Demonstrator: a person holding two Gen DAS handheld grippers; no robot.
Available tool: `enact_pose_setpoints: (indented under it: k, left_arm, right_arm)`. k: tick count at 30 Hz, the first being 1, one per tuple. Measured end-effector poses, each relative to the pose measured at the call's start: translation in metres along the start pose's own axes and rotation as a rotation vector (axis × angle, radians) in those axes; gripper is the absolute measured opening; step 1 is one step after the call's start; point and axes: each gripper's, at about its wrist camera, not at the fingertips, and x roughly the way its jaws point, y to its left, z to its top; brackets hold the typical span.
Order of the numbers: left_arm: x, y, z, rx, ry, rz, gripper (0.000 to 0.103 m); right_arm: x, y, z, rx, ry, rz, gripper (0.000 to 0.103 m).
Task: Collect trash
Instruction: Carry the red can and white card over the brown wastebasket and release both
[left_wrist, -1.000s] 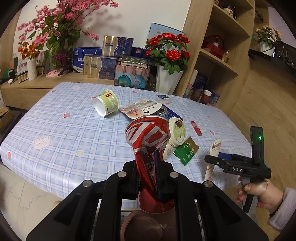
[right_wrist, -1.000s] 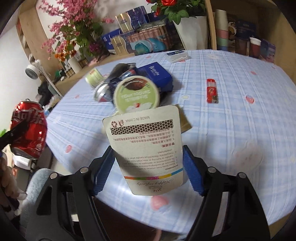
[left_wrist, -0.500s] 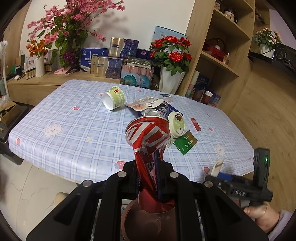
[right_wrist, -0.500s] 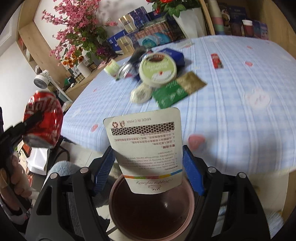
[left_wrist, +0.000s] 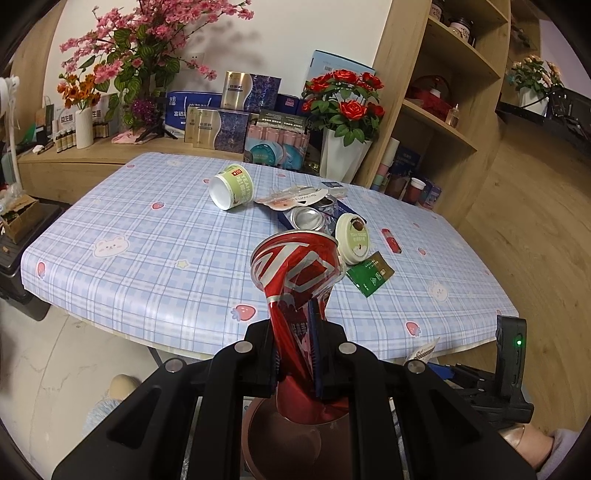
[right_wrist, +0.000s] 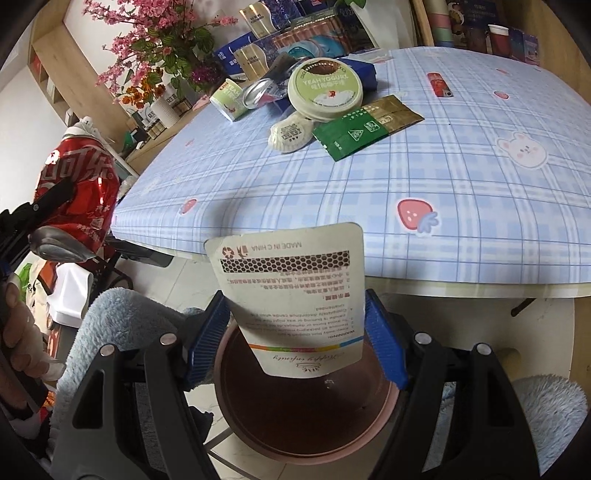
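Below the desk (right_wrist: 461, 206) edge sits the pink bin (right_wrist: 306, 417); release squarely over it. Left gripper (left_wrist: 295, 354) clamps the crushed cola can (left_wrist: 295, 273), right gripper (right_wrist: 295, 339) pinches the white pouch (right_wrist: 291, 291) (light, may flutter).

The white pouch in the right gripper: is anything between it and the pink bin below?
Nothing visible is. The white pouch hangs in the right gripper directly above the open mouth of the pink bin. The bin's dark interior looks free there; the table edge lies farther ahead.
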Motion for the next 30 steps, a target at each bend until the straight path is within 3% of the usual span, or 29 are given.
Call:
enact_pose_setpoints:
  k: [2, 6, 10, 15, 23, 30]
  left_arm:
    - [0.0, 0.0, -0.002, -0.001, 0.002, 0.0, 0.013]
    - [0.002, 0.0, -0.005, -0.003, 0.007, 0.0, 0.013]
    - [0.004, -0.003, -0.009, 0.01, 0.019, 0.003, 0.013]
    - [0.004, -0.006, -0.012, 0.025, 0.025, 0.007, 0.013]
    - [0.013, -0.013, -0.023, 0.049, 0.053, 0.01, 0.014]
    - [0.024, -0.027, -0.041, 0.101, 0.08, -0.006, 0.014]
  right_arm:
    - [0.0, -0.001, -0.001, 0.0, 0.003, -0.008, 0.074]
    - [0.0, -0.002, -0.001, 0.007, 0.001, -0.017, 0.088]
    - [-0.011, -0.004, 0.003, 0.019, -0.05, -0.036, 0.095]
    - [-0.025, -0.01, 0.009, 0.017, -0.12, -0.065, 0.095]
    - [-0.049, -0.013, 0.012, -0.032, -0.3, -0.216, 0.097]
    - [-0.047, -0.027, 0.007, 0.022, -0.322, -0.24, 0.097]
